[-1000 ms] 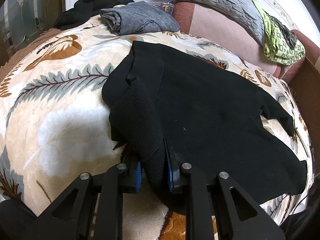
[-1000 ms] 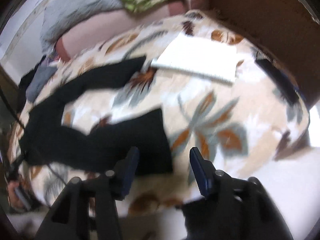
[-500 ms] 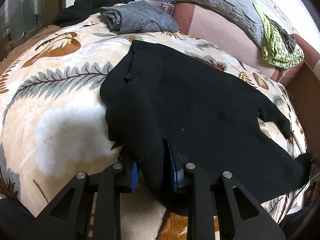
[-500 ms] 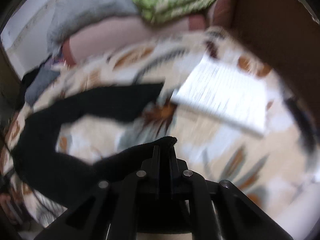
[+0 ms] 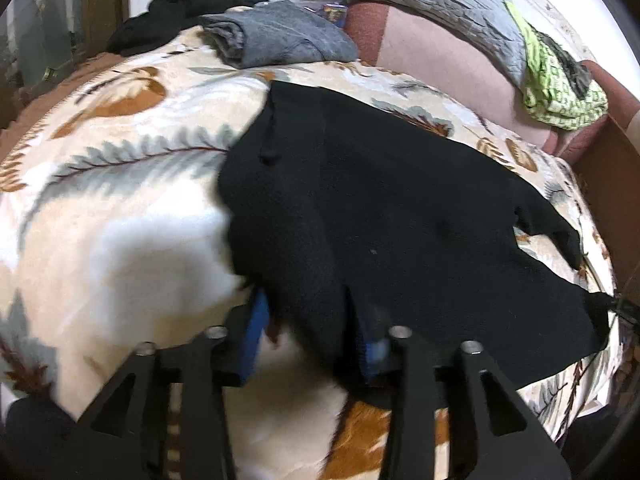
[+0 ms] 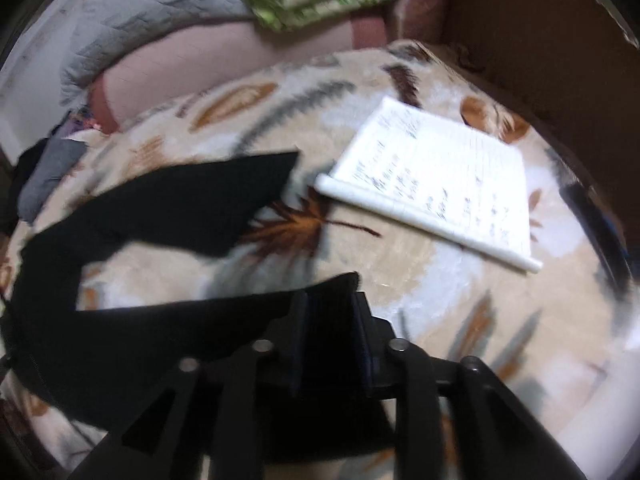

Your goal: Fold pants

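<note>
With your left claw [image 5: 310, 330] clamped on the black pants' [image 5: 400, 216] waist and your right claw [image 6: 330, 334] pinching a leg hem, carry that hem toward ten o'clock, keeping the cloth taut.

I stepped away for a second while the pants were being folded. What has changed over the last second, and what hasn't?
The right gripper, open and free a second ago, has closed on the near leg end of the black pants and lifted it slightly. The left gripper stays around the waist fold, though its fingers now look wider apart. The notebook, grey folded garment and green cloth lie as before.
</note>
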A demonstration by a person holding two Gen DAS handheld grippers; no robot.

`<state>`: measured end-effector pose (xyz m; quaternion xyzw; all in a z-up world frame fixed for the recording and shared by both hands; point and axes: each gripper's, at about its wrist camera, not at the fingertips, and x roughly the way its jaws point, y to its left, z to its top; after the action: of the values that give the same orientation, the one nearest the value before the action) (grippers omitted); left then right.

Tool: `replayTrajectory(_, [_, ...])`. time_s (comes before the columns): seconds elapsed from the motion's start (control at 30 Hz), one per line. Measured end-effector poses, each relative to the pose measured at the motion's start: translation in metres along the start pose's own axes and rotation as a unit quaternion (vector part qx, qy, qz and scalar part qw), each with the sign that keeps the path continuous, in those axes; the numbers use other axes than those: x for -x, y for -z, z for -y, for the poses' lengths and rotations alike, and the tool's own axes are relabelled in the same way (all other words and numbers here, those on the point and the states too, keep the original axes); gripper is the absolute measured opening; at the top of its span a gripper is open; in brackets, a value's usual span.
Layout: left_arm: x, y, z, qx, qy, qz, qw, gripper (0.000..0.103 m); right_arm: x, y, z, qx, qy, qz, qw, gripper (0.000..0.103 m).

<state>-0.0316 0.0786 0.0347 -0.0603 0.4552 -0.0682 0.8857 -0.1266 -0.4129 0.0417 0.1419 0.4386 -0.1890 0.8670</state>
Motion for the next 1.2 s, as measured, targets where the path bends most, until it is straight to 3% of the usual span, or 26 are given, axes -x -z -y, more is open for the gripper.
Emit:
replayTrajectory(0.1, [0.015,-0.002,-0.006,-0.004,-0.007,0.015,0.9999,0.049,0.02,-0.002,-0.017,0.016,-0.034,0.019,0.999,0.029])
replayTrajectory(0.23, [0.035,-0.006,-0.003,-0.026,-0.018,0.038,0.9988,0.049,0.033,0.0,-0.058,0.039,-0.112,0.019,0.993,0.036])
replayTrajectory(0.33, [0.043,-0.011,0.002,-0.037,-0.023,0.056,0.9975,0.059,0.031,0.007,-0.103,0.085,-0.147,0.006,0.986,0.036])
replayTrajectory(0.53, [0.011,-0.007,-0.008,-0.025,-0.052,0.005,0.9983,0.061,0.007,0.039,-0.18,0.16,-0.208,-0.039,0.964,0.04])
replayTrajectory(0.63, [0.002,-0.002,-0.027,0.012,-0.032,-0.022,0.9992,0.065,-0.019,0.057,-0.203,0.2,-0.182,-0.083,0.959,0.045])
replayTrajectory(0.73, [0.012,-0.005,-0.031,0.018,-0.018,-0.019,0.9995,0.066,-0.008,0.057,-0.215,0.234,-0.177,-0.057,0.954,0.045])
replayTrajectory(0.83, [0.027,-0.018,-0.021,-0.01,-0.028,0.009,0.9995,0.066,-0.003,0.037,-0.215,0.217,-0.197,-0.049,0.955,0.046])
replayTrajectory(0.9, [0.033,-0.031,-0.013,-0.022,-0.001,0.02,0.9995,0.067,-0.004,0.02,-0.217,0.212,-0.196,-0.036,0.957,0.047])
replayTrajectory(1.0, [0.026,-0.054,0.001,-0.044,0.034,0.01,0.9984,0.085,-0.012,-0.012,-0.221,0.215,-0.206,-0.014,0.955,0.058])
replayTrajectory(1.13, [0.003,-0.085,0.025,-0.093,0.047,0.007,0.9945,0.085,-0.032,-0.052,-0.234,0.232,-0.201,-0.001,0.952,0.06])
replayTrajectory(1.2, [-0.013,-0.105,0.034,-0.118,0.049,-0.001,0.9918,0.085,-0.042,-0.066,-0.243,0.257,-0.192,0.01,0.947,0.066])
